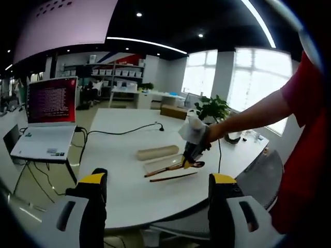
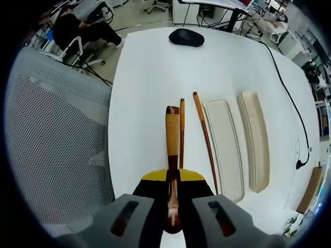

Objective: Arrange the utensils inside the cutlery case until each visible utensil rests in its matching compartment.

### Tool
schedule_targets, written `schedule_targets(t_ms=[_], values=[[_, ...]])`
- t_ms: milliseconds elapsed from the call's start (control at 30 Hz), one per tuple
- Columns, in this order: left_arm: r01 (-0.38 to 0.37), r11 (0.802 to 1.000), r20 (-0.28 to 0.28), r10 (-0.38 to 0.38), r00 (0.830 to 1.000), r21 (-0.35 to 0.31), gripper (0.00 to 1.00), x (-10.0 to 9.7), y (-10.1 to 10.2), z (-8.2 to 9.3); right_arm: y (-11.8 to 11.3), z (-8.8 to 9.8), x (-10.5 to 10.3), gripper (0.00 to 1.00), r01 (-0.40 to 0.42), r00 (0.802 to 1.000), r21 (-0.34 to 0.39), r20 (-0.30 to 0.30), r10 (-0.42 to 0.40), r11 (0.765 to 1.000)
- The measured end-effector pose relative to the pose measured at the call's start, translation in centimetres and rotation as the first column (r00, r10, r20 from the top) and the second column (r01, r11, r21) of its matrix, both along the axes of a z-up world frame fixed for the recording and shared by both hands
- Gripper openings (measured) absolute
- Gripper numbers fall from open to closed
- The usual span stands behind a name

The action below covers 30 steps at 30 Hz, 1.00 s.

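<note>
At the bottom of the right gripper view my right gripper [image 2: 172, 192] is clamped on a wooden spoon [image 2: 172, 155], its handle running up the middle of the frame. Just right of it two chopsticks [image 2: 182, 135] lie loose on the white table [image 2: 150, 77]; further right sits the open case tray [image 2: 225, 150], then its lid [image 2: 254, 144]. In the left gripper view my left gripper [image 1: 155, 182] hangs wide open and empty at the bottom, well back from the table. My worry: the grip looks to sit near the bowl end, so the long handle could swing, knock the chopsticks or catch the tray rim.
</note>
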State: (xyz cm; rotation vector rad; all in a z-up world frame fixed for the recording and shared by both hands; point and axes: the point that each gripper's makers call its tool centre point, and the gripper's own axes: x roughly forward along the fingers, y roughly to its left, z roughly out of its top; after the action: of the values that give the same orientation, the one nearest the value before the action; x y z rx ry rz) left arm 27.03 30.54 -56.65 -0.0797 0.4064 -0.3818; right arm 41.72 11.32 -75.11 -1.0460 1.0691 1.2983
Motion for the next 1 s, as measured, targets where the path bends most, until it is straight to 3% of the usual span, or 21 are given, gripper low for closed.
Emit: schedule_targets(t_ms=[433,700,1000], values=[[-0.013,1.0,-0.031,0.014,0.999,0.025,0.8,-0.3,0.0,-0.8,-0.5,0.5,3.1,0.02,-0.045,0.999,-0.015,-0.002,0.045,0.999],[-0.013,0.999,-0.049,0.015,0.999,0.037,0.8,0.1,-0.2,-1.2,-0.9,1.6,6.7,0.02,-0.031,0.999,-0.013,0.014,0.031,0.999],[-0.023,0.999,-0.067,0.025,0.997,0.039,0.8,0.4,-0.3,-1.6,-0.7,2.2,9.4,0.02,-0.038,0.999,-0.011,0.027,0.039,0.999]])
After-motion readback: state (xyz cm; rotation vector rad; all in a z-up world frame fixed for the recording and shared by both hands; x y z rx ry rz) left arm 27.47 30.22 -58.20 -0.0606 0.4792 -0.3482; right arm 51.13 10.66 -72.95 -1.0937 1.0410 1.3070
